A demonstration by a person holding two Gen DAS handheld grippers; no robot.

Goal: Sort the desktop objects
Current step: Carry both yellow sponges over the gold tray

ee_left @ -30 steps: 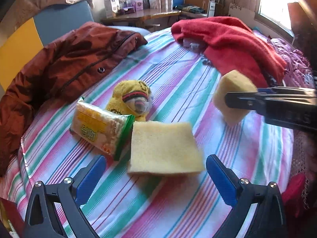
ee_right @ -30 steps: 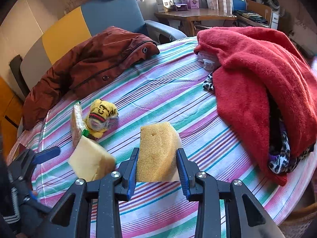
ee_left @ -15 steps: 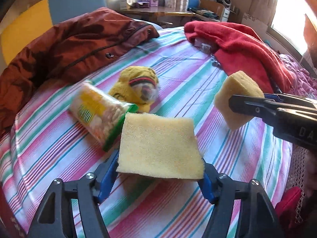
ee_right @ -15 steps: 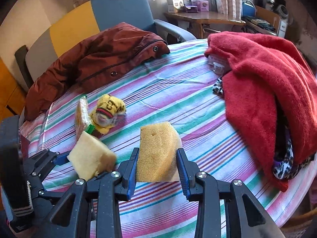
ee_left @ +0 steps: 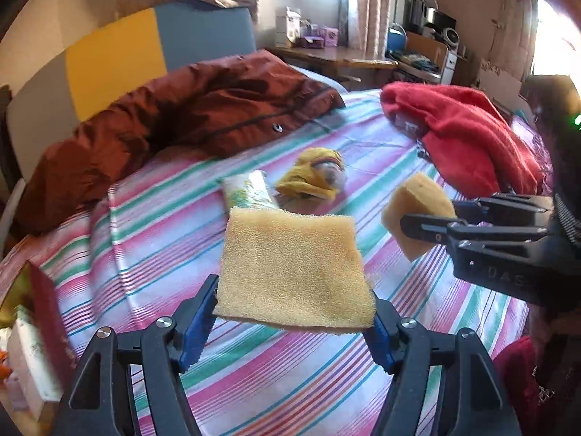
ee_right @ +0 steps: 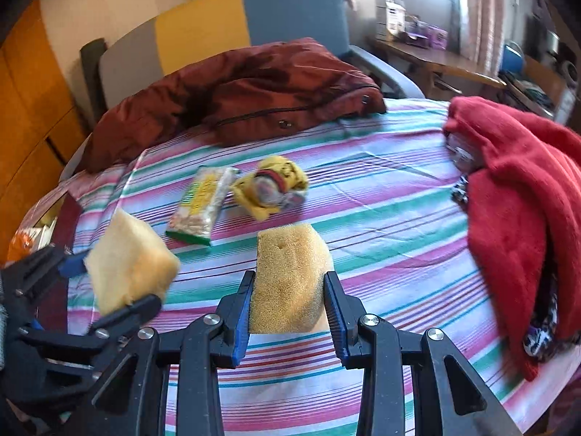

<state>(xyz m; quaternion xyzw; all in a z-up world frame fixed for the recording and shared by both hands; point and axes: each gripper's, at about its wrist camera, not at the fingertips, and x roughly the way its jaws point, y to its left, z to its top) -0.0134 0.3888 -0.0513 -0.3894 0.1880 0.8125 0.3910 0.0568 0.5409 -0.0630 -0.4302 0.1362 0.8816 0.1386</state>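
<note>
My left gripper [ee_left: 294,312] is shut on a flat yellow sponge [ee_left: 294,269], held clear above the striped tablecloth [ee_left: 152,218]. My right gripper [ee_right: 288,290] is shut on a second, thicker yellow sponge [ee_right: 290,276], also lifted. Each view shows the other pair: the right gripper [ee_left: 417,218] with its sponge [ee_left: 417,203] at the right of the left wrist view, the left gripper [ee_right: 109,283] with its sponge [ee_right: 130,261] at the left of the right wrist view. A snack packet [ee_right: 201,205] and a yellow plush toy [ee_right: 272,189] lie on the cloth beyond.
A rust-brown jacket [ee_left: 189,116] covers the far left of the table and a red blanket [ee_right: 523,189] its right side. A grey, yellow and blue chair [ee_right: 218,29] stands behind. Boxes and a dark red object [ee_left: 47,327] sit past the table's left edge.
The left gripper closed on the flat sponge and lifted it off the cloth. Both grippers shifted and rolled, so the packet and toy now lie farther away in both views.
</note>
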